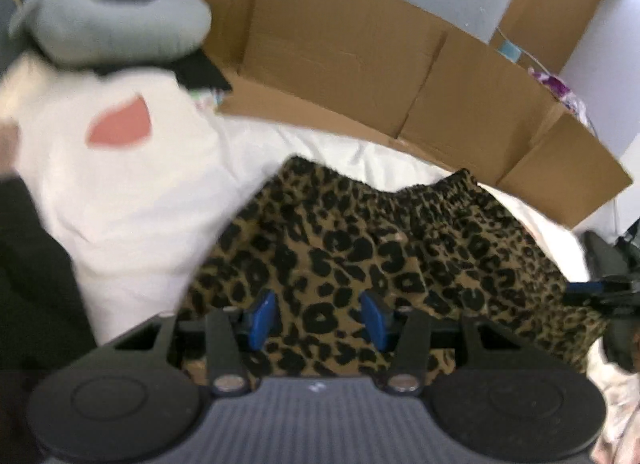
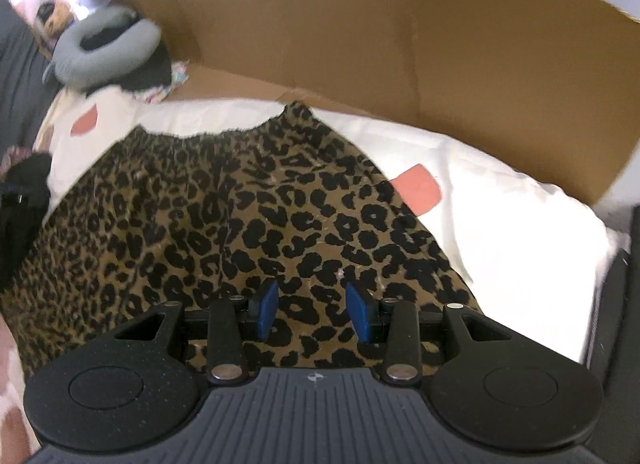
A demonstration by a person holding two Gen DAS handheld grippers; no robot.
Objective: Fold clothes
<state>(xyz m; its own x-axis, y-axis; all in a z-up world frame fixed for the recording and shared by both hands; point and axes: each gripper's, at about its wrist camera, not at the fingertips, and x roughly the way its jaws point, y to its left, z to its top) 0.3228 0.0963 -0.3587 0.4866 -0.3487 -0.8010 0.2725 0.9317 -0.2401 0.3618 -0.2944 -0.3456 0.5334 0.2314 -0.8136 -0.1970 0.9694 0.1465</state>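
Garment (image 1: 360, 248) beneath both parted jaws

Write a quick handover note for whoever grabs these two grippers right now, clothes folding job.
Left gripper: open, nothing between the pads, poised over the leopard garment near its close edge.
Right gripper: open, empty, also over the leopard garment.
Things: leopard garment lies spread on the white sheet, gathered waistband at the far side towards the cardboard box. A grey neck pillow and other clothes sit at the far left.
Done: garment laid out, no fold visible yet.
Left: likely grip the near edge with both grippers, fold it, then go on with the other clothes.
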